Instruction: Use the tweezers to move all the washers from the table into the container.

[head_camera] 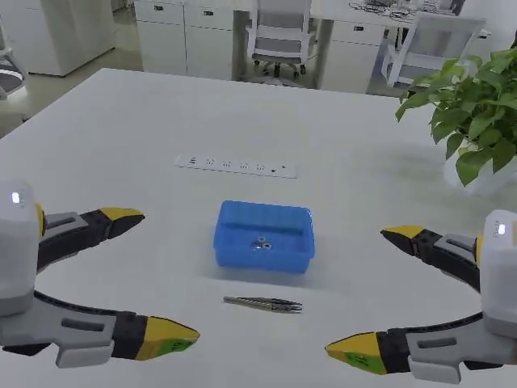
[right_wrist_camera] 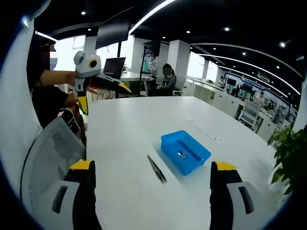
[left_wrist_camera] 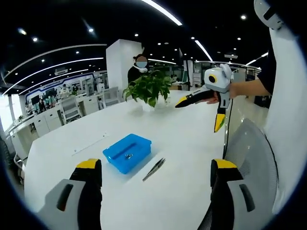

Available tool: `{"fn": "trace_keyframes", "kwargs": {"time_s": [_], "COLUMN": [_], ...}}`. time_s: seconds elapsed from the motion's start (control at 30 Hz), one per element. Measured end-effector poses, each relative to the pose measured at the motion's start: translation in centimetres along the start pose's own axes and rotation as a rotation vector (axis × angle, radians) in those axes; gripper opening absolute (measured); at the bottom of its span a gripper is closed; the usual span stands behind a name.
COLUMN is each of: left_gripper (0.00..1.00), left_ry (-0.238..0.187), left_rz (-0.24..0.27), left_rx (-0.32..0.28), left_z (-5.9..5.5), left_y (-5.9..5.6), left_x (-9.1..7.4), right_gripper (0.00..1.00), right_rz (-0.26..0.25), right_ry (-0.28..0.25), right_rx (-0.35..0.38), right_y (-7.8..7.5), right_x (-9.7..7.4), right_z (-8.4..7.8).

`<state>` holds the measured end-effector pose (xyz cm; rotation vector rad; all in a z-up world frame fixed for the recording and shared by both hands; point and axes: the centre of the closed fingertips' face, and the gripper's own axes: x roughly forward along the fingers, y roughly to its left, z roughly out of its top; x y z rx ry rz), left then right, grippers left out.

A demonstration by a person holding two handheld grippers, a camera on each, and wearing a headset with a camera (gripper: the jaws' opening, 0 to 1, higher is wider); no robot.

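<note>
Already, tiny metal washers, inside blue container

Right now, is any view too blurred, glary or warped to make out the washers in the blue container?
Head view: even soft light, sharp, no glare; the washers read as small grey bits in the blue container. Left gripper view: fisheye bends the tabletop, and they shrink to specks. Right gripper view: same warp, ceiling lights bright, washers just discernible.

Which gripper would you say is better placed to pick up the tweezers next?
Left, marginally: the left gripper and right gripper are open either side of the tweezers, but the left's lower jaw looks slightly closer.
</note>
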<state>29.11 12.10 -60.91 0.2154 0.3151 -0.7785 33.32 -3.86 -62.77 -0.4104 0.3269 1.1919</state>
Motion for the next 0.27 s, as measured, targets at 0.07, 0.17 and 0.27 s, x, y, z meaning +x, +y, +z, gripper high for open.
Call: {"fn": "trace_keyframes", "kwargs": {"time_s": [0.07,0.17,0.27], "left_gripper": [1.0,1.0,1.0], "left_ry": [0.002,0.006,-0.002], "left_rz": [0.003,0.011,0.018], "left_rx": [-0.001,-0.003,-0.01], "left_z": [-0.06,-0.18,-0.02], "left_y": [0.08,0.2,0.23], "left_x": [-0.1,-0.25,-0.26], "right_gripper": [1.0,1.0,1.0], "right_rz": [0.006,0.018,0.018], "right_ry": [0.011,0.02,0.025], "right_rx": [-0.004,0.0,0.004], "right_y": [0.14,0.41,0.59], "right_x": [0.09,0.13,0.09], "right_z": [-0.26,-0.69,-0.86]}}
